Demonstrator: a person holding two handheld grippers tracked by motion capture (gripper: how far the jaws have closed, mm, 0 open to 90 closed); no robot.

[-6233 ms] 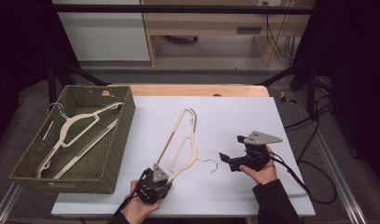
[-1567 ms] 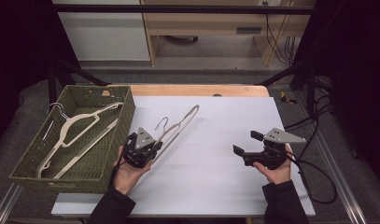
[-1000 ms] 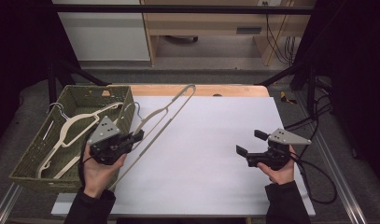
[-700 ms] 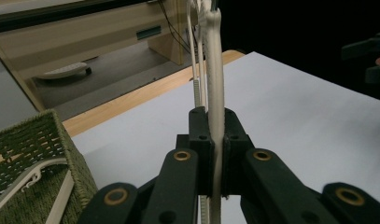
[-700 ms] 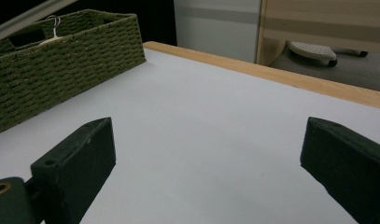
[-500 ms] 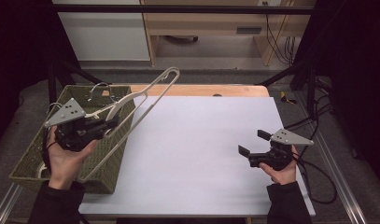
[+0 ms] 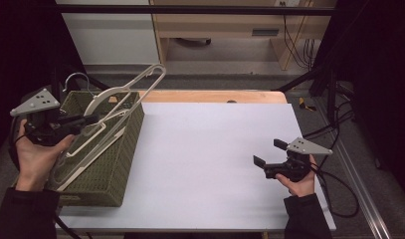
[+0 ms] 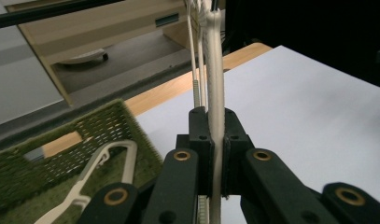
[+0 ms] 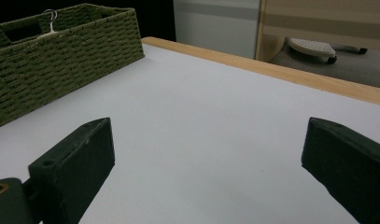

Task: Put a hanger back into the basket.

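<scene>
Jaws of the left gripper (image 7: 85, 119) pinch the smooth cream hanger (image 7: 121, 102) by its thin bar, tilted above the woven green basket (image 7: 113, 164) at the table's left edge, probably for dropping in. Right gripper (image 7: 268, 155) rests wide and empty near the right edge.

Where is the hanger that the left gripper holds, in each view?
High view: the held hanger is upper left, above the green basket.
Left gripper view: centre, an upright strip between the fingers.
Right gripper view: I can't pick it out.
Shared landmark: the green basket.
</scene>
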